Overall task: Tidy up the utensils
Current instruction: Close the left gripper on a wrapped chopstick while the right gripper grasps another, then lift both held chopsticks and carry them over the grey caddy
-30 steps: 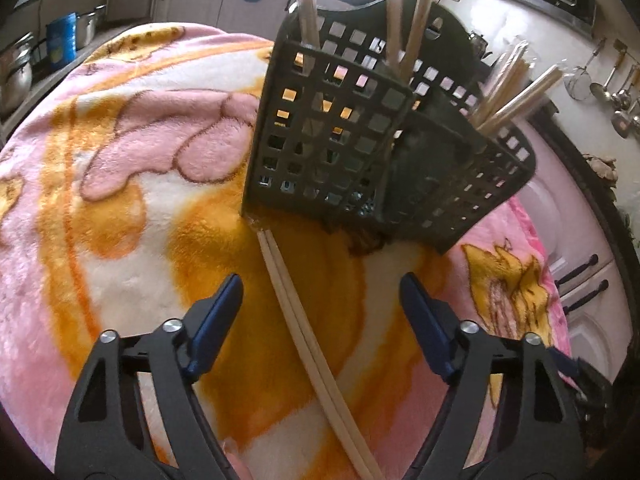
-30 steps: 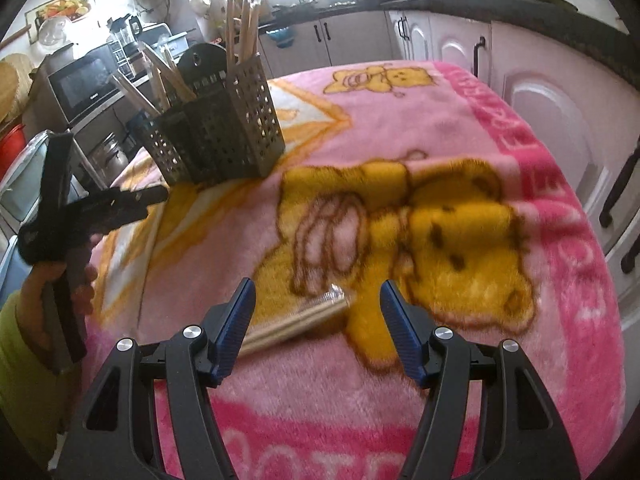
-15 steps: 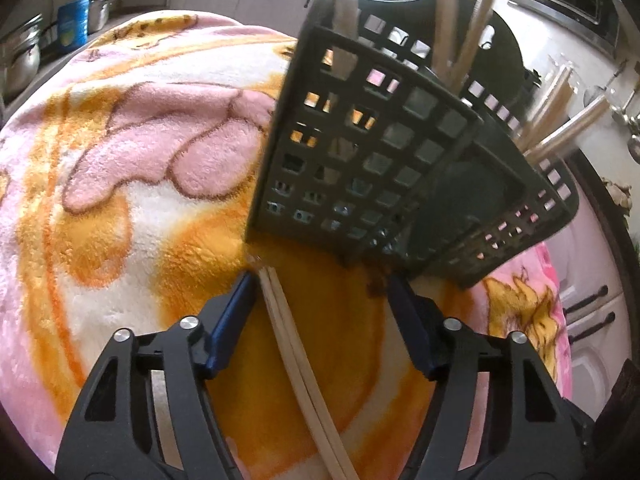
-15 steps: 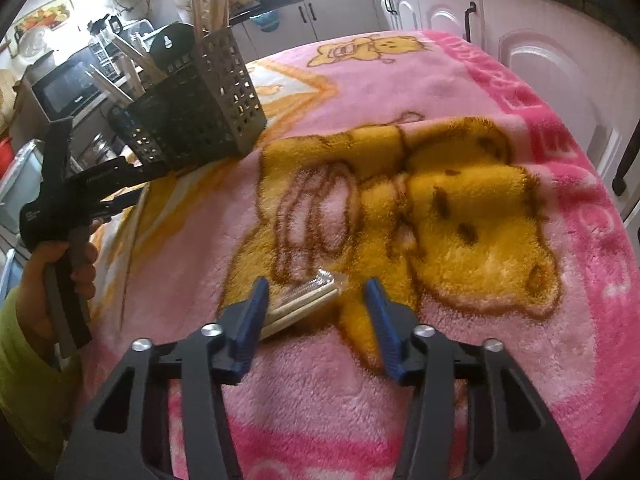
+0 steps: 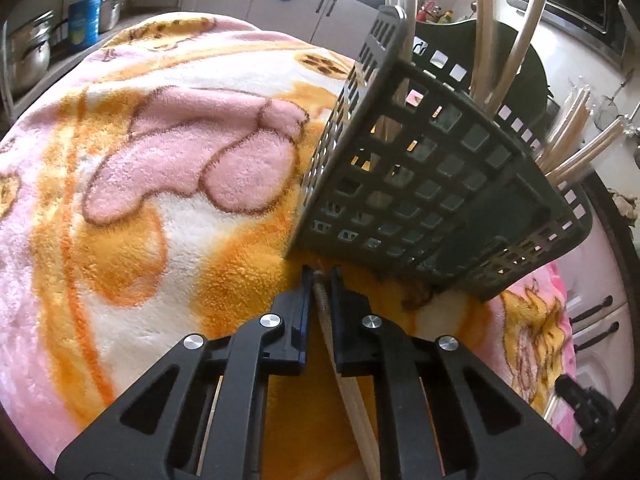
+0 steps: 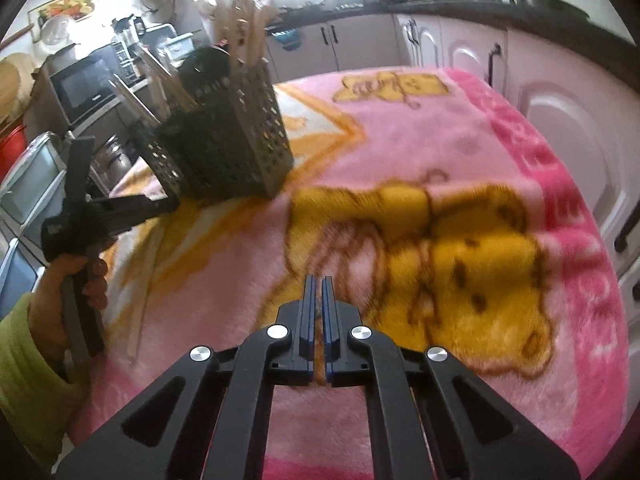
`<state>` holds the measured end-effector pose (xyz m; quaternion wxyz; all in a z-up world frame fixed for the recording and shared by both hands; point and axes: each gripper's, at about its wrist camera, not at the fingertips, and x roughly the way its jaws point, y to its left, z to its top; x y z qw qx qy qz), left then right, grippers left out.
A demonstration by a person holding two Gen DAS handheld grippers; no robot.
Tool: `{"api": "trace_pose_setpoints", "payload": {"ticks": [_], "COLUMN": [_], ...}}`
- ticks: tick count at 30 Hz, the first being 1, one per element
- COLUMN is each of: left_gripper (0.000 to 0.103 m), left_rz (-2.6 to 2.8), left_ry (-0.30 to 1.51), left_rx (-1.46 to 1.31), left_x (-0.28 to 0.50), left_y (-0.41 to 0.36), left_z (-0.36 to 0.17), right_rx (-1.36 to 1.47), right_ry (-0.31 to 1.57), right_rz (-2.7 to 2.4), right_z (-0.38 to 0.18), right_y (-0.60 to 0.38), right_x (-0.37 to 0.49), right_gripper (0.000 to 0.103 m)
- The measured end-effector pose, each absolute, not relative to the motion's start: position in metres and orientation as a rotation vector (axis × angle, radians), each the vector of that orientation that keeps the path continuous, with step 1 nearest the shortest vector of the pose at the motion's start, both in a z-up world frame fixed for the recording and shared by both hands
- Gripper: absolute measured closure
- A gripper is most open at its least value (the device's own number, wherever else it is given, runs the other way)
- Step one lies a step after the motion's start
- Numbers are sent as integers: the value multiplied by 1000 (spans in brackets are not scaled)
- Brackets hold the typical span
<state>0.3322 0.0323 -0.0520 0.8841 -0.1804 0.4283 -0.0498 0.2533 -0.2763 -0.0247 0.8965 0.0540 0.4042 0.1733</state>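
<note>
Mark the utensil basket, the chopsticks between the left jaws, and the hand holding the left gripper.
utensil basket [image 5: 416, 184]: left wrist view, on its near perforated wall.
chopsticks [image 5: 352, 396]: left wrist view, on the shafts just behind the jaws.
hand [image 6: 60, 280]: right wrist view, on the knuckles wrapped round the handle.

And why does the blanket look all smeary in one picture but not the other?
Right wrist view: the pink blanket and its yellow bear are streaked with motion blur, and the window glares white. Left wrist view: the blanket's fluff and the grey utensil basket look sharp, though the fisheye bends everything near the edges.
</note>
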Motion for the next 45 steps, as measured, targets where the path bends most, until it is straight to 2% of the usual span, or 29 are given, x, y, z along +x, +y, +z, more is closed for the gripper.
{"api": "trace_pose_setpoints", "payload": {"ticks": [8, 22, 45], "left_gripper": [101, 102, 102], "left_rz": [-160, -234, -289], "left_ry": [841, 624, 447], "left_rx": [-392, -339, -182], "left_x": [312, 277, 294], "left_y": [41, 48, 15], "left_z": [-28, 75, 178], "right_rx": [31, -46, -19], "right_ry": [746, 590, 374], "right_rz": [434, 513, 515], "right_z": [19, 90, 178], "right_y": [-252, -219, -209], "right_x": [254, 253, 281], "right_gripper": [100, 101, 101]}}
